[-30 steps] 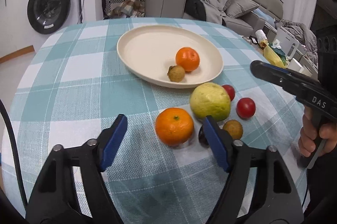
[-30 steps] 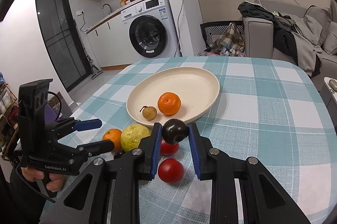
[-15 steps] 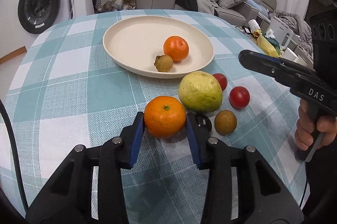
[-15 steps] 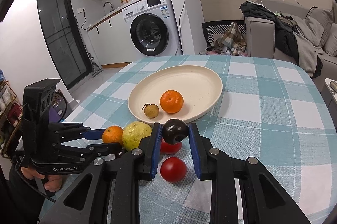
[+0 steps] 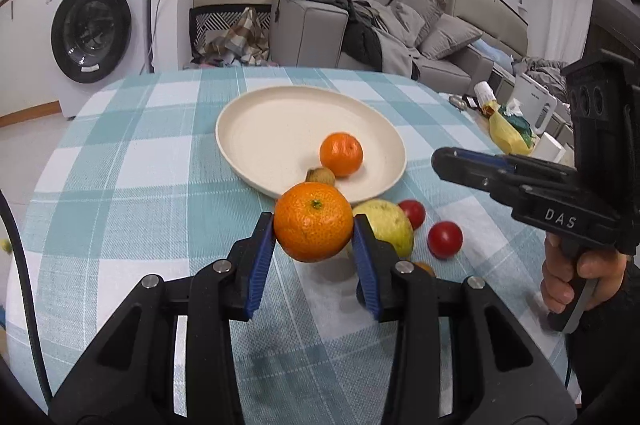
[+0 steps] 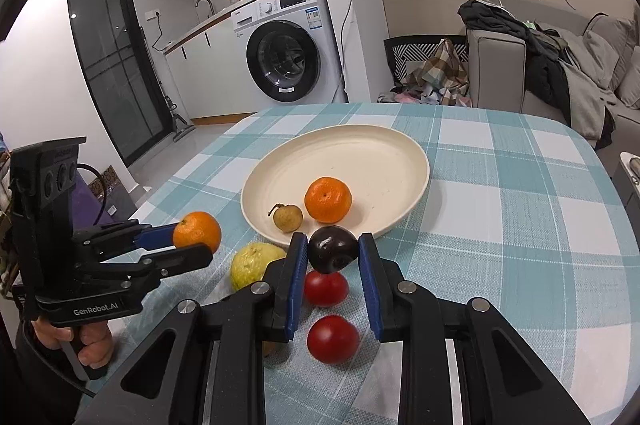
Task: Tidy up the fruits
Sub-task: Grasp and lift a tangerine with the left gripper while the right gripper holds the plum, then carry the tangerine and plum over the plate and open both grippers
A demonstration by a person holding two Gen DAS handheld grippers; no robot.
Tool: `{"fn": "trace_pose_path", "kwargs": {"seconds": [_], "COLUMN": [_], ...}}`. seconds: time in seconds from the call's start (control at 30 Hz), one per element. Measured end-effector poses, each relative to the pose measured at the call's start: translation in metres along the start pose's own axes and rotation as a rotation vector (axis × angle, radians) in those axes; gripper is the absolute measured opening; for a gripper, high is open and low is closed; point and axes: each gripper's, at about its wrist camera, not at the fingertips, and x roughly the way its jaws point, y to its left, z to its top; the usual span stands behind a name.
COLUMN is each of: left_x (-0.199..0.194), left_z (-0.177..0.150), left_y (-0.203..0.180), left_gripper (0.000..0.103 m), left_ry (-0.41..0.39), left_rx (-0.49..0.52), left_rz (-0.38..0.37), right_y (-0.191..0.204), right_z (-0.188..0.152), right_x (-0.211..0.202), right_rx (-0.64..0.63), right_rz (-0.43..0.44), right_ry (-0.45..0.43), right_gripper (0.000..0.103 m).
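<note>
Mandarin (image 5: 313,221) and dark plum (image 6: 332,249) I hold aloft; second mandarin (image 6: 328,199) and longan (image 6: 287,217) lie on plate (image 6: 384,153).

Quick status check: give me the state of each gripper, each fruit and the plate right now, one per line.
Left gripper: shut on the lifted orange, clear of the cloth.
Right gripper: shut on the dark plum, held above the table.
Plate: upright, holds the second orange and a small brown fruit.
Green guava: resting on the tablecloth.
Two red tomatoes: on the tablecloth, not yet plated.
</note>
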Motion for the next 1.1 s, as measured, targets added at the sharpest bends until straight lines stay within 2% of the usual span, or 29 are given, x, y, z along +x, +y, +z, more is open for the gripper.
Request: {"fn": "trace_pose_path", "kwargs": {"seconds": [0.3,0.73,1.03,1.1], "left_x": [0.005,0.055,0.072,0.072], "left_z": [0.023,0.043,0.043,0.043], "left_y": [0.004,0.014,0.016,0.016], "left_gripper": [0.036,0.036,0.036,0.036], "left_ry": [-0.03,0.015,0.039,0.037], "left_rx": [-0.009,-0.012,-0.008,-0.009], "left_rz": [0.013,0.036,0.039,0.04], "right_y": [-0.006,-0.011,-0.012,-0.01], "right_z": [0.015,0.015,0.02,0.019], "right_x": [0.014,0.042,0.056,0.055], "right_rx": [0.011,0.003,-0.004,-0.017], "right_rz": [-0.012,-0.007,-0.015,-0.023], "right_ry": [0.006,0.061,0.081,0.078], "right_gripper": [0.027,0.027,0.027,0.03]}}
